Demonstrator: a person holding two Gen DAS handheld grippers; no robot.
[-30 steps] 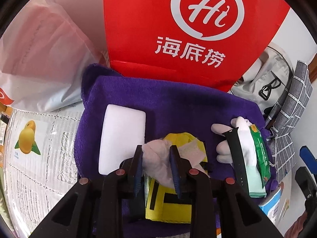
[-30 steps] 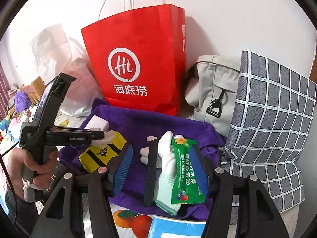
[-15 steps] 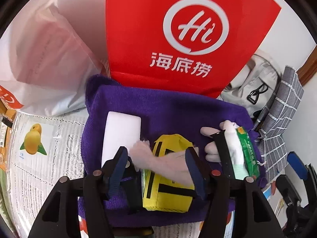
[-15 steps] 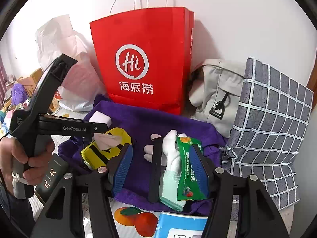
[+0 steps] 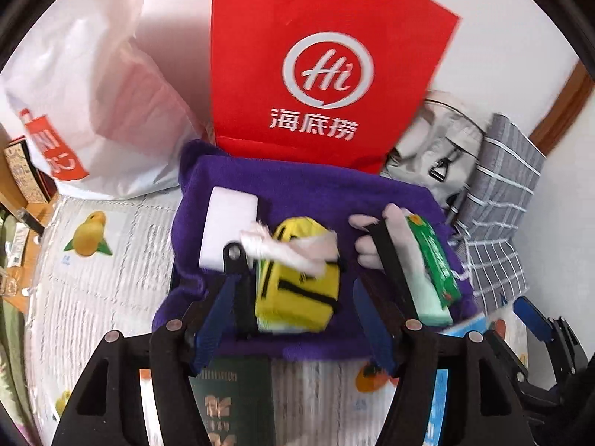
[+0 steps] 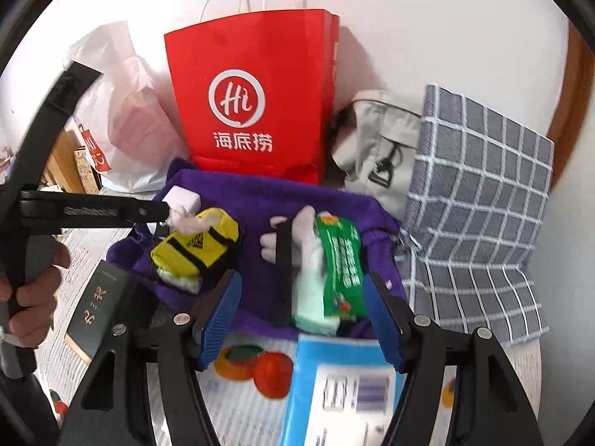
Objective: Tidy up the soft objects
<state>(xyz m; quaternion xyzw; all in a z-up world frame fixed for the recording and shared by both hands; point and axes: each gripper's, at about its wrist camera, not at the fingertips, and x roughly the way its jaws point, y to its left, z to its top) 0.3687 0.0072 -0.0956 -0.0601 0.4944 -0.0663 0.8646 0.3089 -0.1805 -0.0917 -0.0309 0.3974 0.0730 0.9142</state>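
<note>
A purple towel [image 5: 312,189] [image 6: 256,200] lies spread in front of a red paper bag [image 5: 316,59] [image 6: 256,85]. On it lie a white sponge [image 5: 227,223], a small yellow bag [image 5: 297,286] [image 6: 197,245] with a pale pink cloth [image 5: 293,249] [image 6: 186,223] draped over it, a white glove [image 5: 398,245] [image 6: 308,245], a black strap [image 5: 390,260] [image 6: 284,267] and a green packet [image 5: 431,256] [image 6: 340,264]. My left gripper [image 5: 293,316] is open around the yellow bag, holding nothing. My right gripper [image 6: 301,319] is open before the glove and packet.
A white plastic bag [image 5: 93,93] stands at left, a grey bag [image 6: 375,141] and a checked grey cushion [image 6: 479,200] at right. A dark green booklet [image 5: 234,401] [image 6: 100,308] and a blue-white box [image 6: 346,390] lie on the fruit-print tablecloth [image 5: 93,267] in front.
My left gripper has opened, let go of the pink cloth, and drawn back; the cloth now lies over the yellow bag. The right gripper has pulled back a little, still open.
</note>
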